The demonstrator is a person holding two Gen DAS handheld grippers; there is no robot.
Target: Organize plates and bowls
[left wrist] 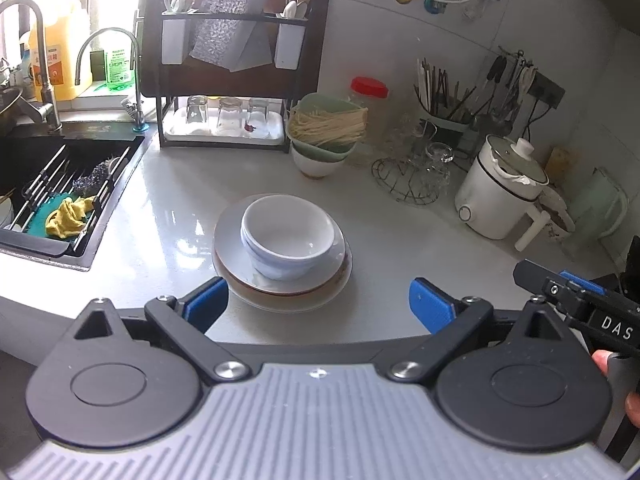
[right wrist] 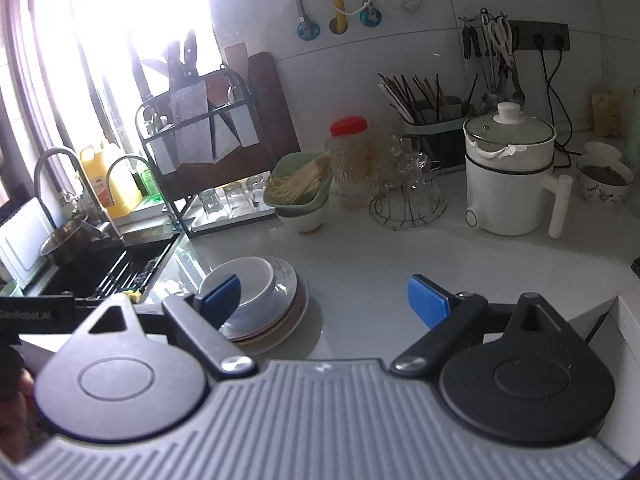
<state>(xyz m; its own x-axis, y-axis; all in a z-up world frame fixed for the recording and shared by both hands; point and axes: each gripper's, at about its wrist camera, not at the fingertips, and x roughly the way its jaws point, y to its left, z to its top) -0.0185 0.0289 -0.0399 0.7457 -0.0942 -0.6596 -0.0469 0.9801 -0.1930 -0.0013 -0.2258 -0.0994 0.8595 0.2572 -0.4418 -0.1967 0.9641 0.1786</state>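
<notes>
The white bowls (left wrist: 288,236) sit nested one in another on top of a stack of plates (left wrist: 280,280), in the middle of the counter (left wrist: 400,240), not far from the sink (left wrist: 60,196). The left hand-held gripper (left wrist: 318,304) hangs just in front of the stack with its blue pads far apart and nothing between them. The right hand-held gripper (right wrist: 324,300) is wide too and empty, off to the side of the stack. The bowls and plates look hard, smooth and shiny, so I think they could slip and would break if dropped. The stack is likely heavy all together. A good place to grab is probably a bowl's rim, one pad inside and one outside.
</notes>
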